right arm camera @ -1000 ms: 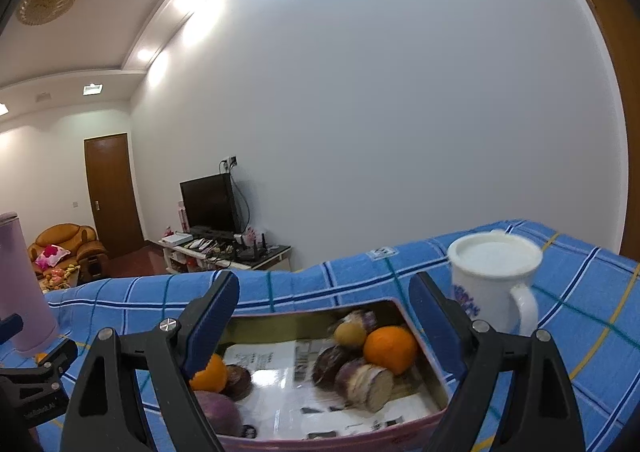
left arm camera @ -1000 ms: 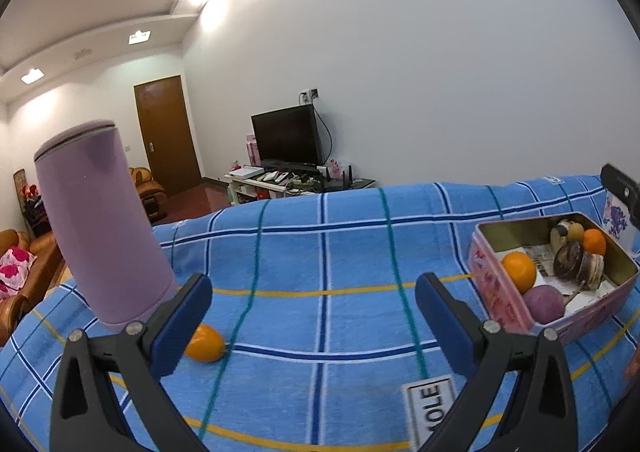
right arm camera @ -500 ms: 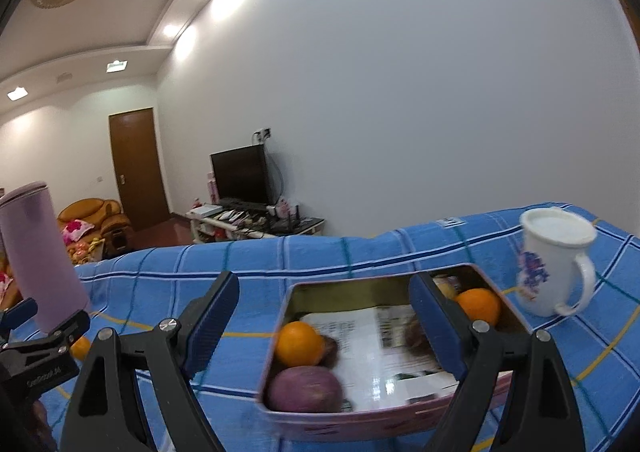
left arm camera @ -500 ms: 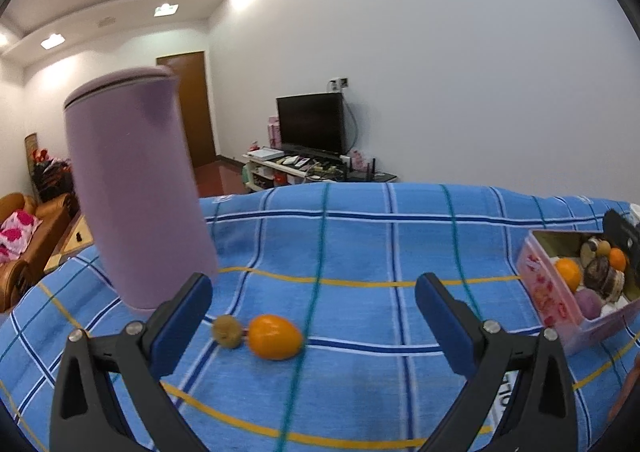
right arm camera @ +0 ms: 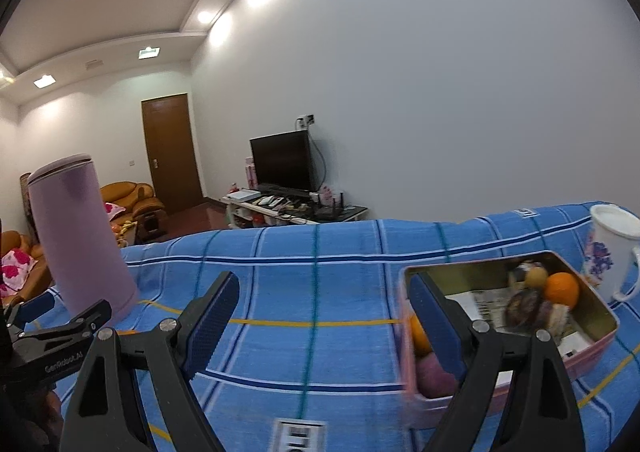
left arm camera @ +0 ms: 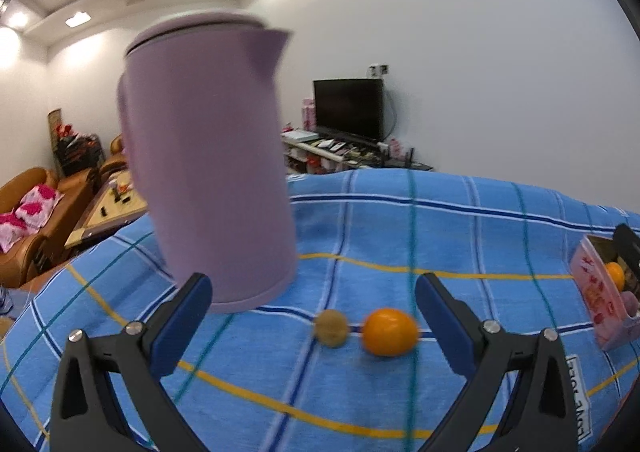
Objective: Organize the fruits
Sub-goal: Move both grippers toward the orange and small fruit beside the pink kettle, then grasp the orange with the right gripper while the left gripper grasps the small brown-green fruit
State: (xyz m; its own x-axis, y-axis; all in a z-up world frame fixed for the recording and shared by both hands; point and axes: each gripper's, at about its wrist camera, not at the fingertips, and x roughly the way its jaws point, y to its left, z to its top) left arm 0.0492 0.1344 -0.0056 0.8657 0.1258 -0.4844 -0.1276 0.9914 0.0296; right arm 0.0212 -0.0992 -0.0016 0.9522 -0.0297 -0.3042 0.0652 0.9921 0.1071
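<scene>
Left wrist view: the left hand-held gripper [left arm camera: 312, 306] is held with its jaws wide apart and empty, low over a table covered by a blue plaid cloth [left arm camera: 460, 219]. Between the blue fingers [left arm camera: 182, 318] two loose fruits are seen on the cloth: an orange [left arm camera: 389, 331], slightly oval with its long axis lying left to right, and just beside it on the left a small brownish round fruit [left arm camera: 331, 327]; whether they touch cannot be told. A lilac kettle [left arm camera: 208, 163] stands upright behind the left finger, spout pointing right. The pink tin [left arm camera: 596, 292] sits at the right edge of the table.

In the right wrist view the right hand-held gripper [right arm camera: 320, 316] is likewise spread open and empty. The tin [right arm camera: 592, 348] is shown behind its right finger, its long axis running away and rightward, holding oranges [right arm camera: 562, 289] and darker fruit on paper. A white mug [right arm camera: 612, 248] stands just beyond it.
</scene>
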